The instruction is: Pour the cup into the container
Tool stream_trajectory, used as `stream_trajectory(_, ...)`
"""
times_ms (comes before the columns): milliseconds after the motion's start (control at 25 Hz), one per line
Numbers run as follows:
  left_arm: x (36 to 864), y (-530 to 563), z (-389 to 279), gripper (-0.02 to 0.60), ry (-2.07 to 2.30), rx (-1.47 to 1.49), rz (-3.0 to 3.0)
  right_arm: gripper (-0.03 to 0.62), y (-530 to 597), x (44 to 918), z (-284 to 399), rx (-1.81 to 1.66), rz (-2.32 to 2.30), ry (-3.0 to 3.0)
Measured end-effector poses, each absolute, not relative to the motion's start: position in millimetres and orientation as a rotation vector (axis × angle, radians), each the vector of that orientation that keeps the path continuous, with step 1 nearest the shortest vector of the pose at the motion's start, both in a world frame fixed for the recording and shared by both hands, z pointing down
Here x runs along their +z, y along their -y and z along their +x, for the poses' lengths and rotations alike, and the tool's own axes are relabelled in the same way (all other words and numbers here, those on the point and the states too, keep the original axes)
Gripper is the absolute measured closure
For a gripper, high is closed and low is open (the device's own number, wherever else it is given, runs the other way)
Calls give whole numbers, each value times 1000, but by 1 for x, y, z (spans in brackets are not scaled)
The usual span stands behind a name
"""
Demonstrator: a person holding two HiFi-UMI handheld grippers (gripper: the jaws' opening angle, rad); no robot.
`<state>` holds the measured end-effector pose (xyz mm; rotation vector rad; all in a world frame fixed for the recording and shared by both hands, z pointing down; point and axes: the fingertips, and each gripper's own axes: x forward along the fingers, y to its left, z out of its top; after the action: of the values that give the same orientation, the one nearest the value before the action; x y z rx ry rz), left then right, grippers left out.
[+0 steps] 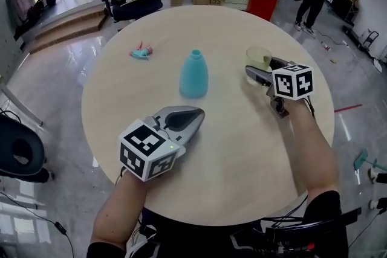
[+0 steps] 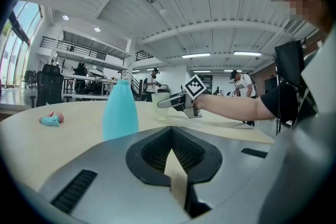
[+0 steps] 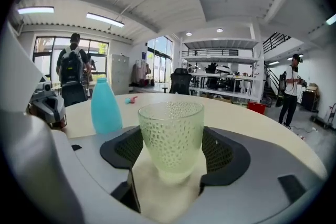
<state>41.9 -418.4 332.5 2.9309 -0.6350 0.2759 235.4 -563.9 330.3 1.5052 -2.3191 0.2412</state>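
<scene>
Setting: a round pale wooden table in a large open hall, with office chairs and cardboard boxes beyond its far edge.

Cup: green dimpled glass, upright on the table at its far right. We cannot tell what is in it.

Right gripper: jaws spread wide with the cup standing between the pads. We see no clear squeeze, so we note it as flanked and not yet gripped.

Container: a turquoise bottle, upright near the table's centre with its narrow neck pointing up.

Left gripper: jaws closed together on nothing. It rests on the near side of the bottle, pointing at it.

Key relation: the bottle lies to the left of the cup and well apart from it. The right gripper is the one at the cup, and the left is nearer the bottle.

Judgement: the pour would need a lift and a leftward carry. The small neck leaves little margin, so the left gripper may need to steady the bottle.

A small pink-and-teal item lies at far left, clear of that path.
</scene>
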Motion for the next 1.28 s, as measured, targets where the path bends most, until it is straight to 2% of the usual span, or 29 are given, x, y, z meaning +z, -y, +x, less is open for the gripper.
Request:
stream_trajectory(440,335,416,45,581,596,289,2940,238,572,345,244,385,1559,2431)
stream_trajectory(800,333,420,45,581,595,292,2934,235,572,342,244,351,1565,2452)
stream_trajectory(1280,328,430,40,581,656,277,2920,243,504,319,229,297,1623,2494)
